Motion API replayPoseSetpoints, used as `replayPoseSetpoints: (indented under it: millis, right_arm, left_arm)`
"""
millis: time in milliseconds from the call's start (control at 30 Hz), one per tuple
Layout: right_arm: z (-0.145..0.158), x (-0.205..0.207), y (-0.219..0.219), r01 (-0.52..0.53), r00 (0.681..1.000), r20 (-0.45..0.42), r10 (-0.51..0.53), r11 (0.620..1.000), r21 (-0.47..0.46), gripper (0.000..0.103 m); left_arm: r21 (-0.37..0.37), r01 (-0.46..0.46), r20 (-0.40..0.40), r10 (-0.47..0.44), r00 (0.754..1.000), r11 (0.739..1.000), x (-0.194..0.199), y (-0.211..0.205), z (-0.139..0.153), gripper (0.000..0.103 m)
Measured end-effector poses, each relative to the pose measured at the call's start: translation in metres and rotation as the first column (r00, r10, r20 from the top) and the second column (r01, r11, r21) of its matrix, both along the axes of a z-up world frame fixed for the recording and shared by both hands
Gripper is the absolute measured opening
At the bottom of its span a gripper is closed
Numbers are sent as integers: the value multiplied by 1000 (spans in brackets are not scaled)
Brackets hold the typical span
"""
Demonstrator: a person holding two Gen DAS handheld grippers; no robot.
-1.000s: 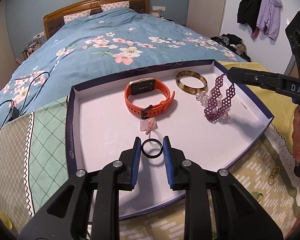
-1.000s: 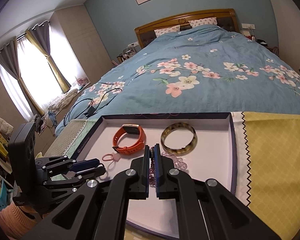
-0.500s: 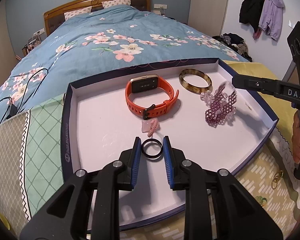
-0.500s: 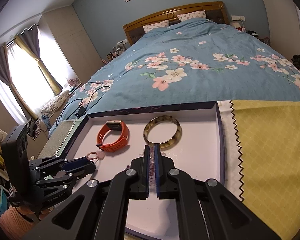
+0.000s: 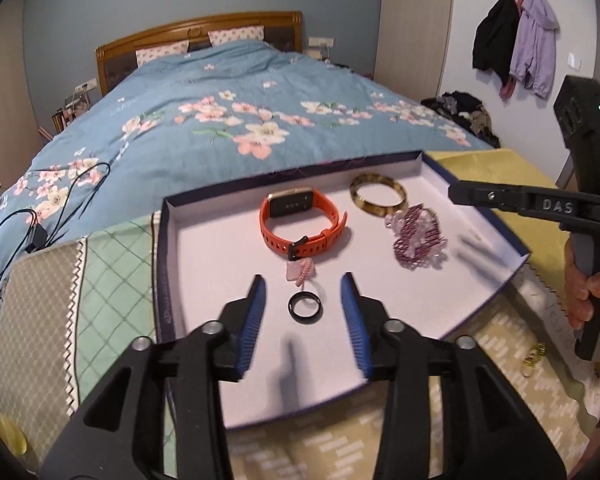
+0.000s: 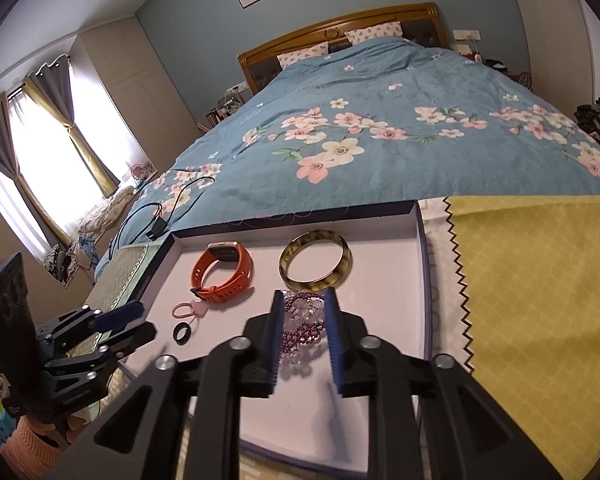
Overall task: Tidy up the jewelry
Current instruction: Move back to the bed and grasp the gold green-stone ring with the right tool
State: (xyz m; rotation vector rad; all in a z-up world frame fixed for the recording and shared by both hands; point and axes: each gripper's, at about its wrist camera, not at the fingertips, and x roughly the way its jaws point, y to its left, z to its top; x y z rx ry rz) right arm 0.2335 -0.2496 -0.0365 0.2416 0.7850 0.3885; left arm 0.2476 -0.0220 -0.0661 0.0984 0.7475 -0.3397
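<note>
A white-lined tray (image 5: 204, 264) with a navy rim lies at the foot of the bed. A black ring (image 5: 305, 308) lies flat on it, loose between the fingers of my left gripper (image 5: 302, 280), whose jaws are opening. My right gripper (image 6: 305, 296) is opening too. The purple bead bracelet (image 6: 303, 322) lies heaped on the tray between its fingers, and no pad presses on it. From the left wrist view, the bead bracelet (image 5: 418, 240) rests below the right gripper (image 5: 454, 194). Also in the tray are an orange watch (image 5: 300, 224), an amber bangle (image 5: 376, 198) and a pink charm (image 5: 300, 272).
The bed's blue floral duvet (image 5: 228, 120) lies beyond the tray, with a black cable (image 5: 32, 236) at its left. A yellow cloth (image 6: 540, 280) lies right of the tray and a green cloth (image 5: 112, 280) left. Small gold trinkets (image 5: 534, 354) sit near the person's hand (image 5: 580, 292).
The left jaws parted and let the black ring drop flat onto the tray. The right gripper lowered the hanging bead bracelet onto the tray and its jaws parted.
</note>
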Motion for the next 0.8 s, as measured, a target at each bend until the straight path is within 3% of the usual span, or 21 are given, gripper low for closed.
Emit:
replayPoseSetpoints:
  millis: [333,500,800]
  right_arm:
    - [16,-46,12,-111,992,52,112,993,-30,28]
    - [13,-70,22,-176,983,45,178,984,-40,34]
    - [-13,-104,38,-244,970,-19,243,963,-115,37]
  left_arm:
    - [-13,25,79,-24,997,1000,-56,13,23,51]
    - [-4,18,85,-17,996,1000,-78,16,17,58]
    - [11,42,47,-43,998,999,-110,14,0,59]
